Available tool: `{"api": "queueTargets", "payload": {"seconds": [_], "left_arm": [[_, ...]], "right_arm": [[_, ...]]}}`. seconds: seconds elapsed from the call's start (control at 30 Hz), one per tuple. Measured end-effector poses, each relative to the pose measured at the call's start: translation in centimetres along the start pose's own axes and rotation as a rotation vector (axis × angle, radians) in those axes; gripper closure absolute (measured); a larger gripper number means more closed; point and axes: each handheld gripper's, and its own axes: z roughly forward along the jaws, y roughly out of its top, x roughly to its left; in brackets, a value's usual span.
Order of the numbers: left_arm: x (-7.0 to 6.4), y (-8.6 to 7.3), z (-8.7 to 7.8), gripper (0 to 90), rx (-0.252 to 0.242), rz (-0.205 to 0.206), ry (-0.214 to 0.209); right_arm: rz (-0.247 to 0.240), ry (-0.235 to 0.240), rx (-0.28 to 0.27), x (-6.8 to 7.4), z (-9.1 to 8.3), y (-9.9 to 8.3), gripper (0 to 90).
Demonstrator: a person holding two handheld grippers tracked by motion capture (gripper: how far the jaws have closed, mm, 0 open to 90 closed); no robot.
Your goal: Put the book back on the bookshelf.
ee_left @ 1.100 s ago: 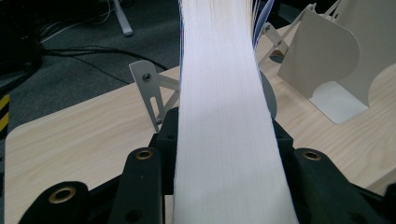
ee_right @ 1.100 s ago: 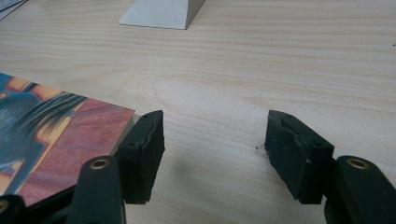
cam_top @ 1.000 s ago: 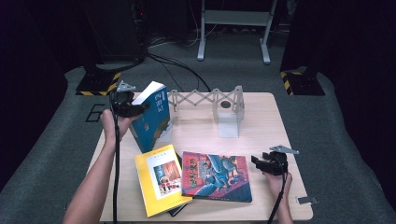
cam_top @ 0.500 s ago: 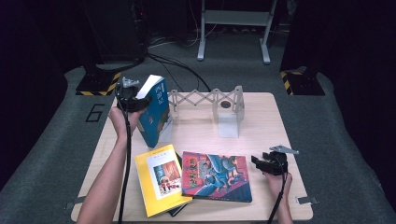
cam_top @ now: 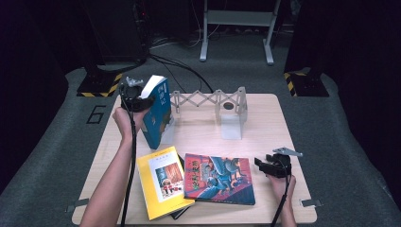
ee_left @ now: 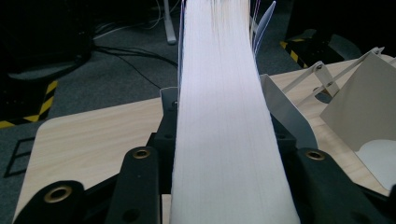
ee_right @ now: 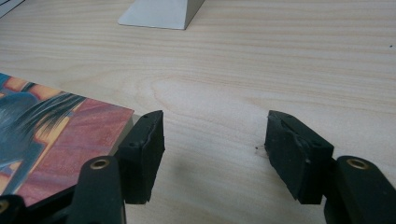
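High view: a blue book [cam_top: 158, 111] is held upright at the back left of a pale wooden worktop [cam_top: 265, 125], pinched by the left tongs [cam_top: 142, 101] at its white page edge. Compared with a second ago, the book has been lifted higher and carried toward the near end plate of a white folding book rack [cam_top: 208, 101], against which it now stands or nearly stands; contact cannot be told. It is judged that the book is about to be set into the rack.

In the left gripper view, the page block [ee_left: 224, 121] is seen clamped between the two black jaws.

The right tongs [cam_top: 269, 165] rest spread apart near the right front edge, unchanged, just beside a red picture book [cam_top: 220, 177] lying flat. A yellow book [cam_top: 163, 182] lies to its left, apparently waiting for shelving.
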Motion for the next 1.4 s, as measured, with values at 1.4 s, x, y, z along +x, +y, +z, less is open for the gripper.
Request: {"api": "queueTargets", "payload": {"seconds": [1.4], "left_arm": [[0.2, 0.3, 0.0, 61.0, 0.073, 0.043, -0.06]], "right_arm": [[-0.005, -0.004, 0.004, 0.0, 0.1, 0.0, 36.6]]}}
